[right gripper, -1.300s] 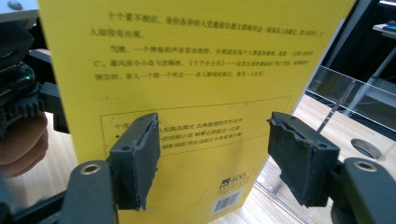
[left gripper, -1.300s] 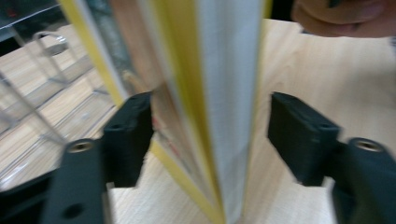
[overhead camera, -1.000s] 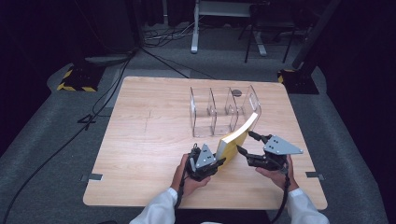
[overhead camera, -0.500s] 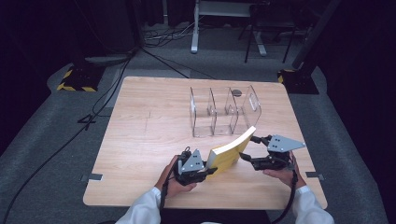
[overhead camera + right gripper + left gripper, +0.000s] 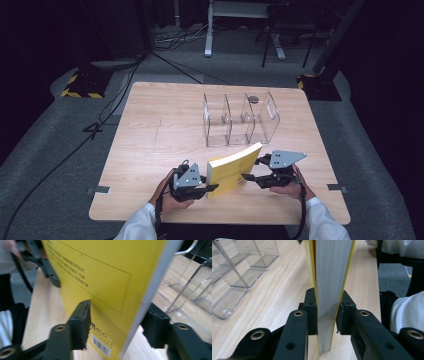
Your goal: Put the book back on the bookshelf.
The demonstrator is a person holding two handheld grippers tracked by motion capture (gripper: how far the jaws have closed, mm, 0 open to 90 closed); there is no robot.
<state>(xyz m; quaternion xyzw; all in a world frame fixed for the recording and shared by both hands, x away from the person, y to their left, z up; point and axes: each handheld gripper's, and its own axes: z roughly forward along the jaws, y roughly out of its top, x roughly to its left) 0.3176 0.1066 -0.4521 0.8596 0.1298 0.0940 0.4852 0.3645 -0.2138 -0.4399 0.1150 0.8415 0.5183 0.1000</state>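
A yellow paperback book [image 5: 232, 170] stands on edge, slightly tilted, on the wooden table [image 5: 160, 130] near the front. My left gripper [image 5: 212, 186] is shut on its lower left end. In the left gripper view the pads of my left gripper [image 5: 327, 312] squeeze the white page block of the book [image 5: 332, 277]. My right gripper [image 5: 252, 169] straddles the book's right end with its jaws spread wide. In the right gripper view the book [image 5: 100, 277] runs diagonally through my right gripper [image 5: 117, 320]; the left pad [image 5: 81, 322] touches the cover.
A clear acrylic organizer [image 5: 240, 120] with several upright compartments stands on the table just beyond the book, also seen in both gripper views [image 5: 237, 277] [image 5: 190, 282]. A small dark disc [image 5: 253, 99] lies behind it. Cables and stands sit on the grey floor around the table.
Both grippers and the book have come back from the organizer toward the front edge, and the book now sits lower. The left hand has shifted left.
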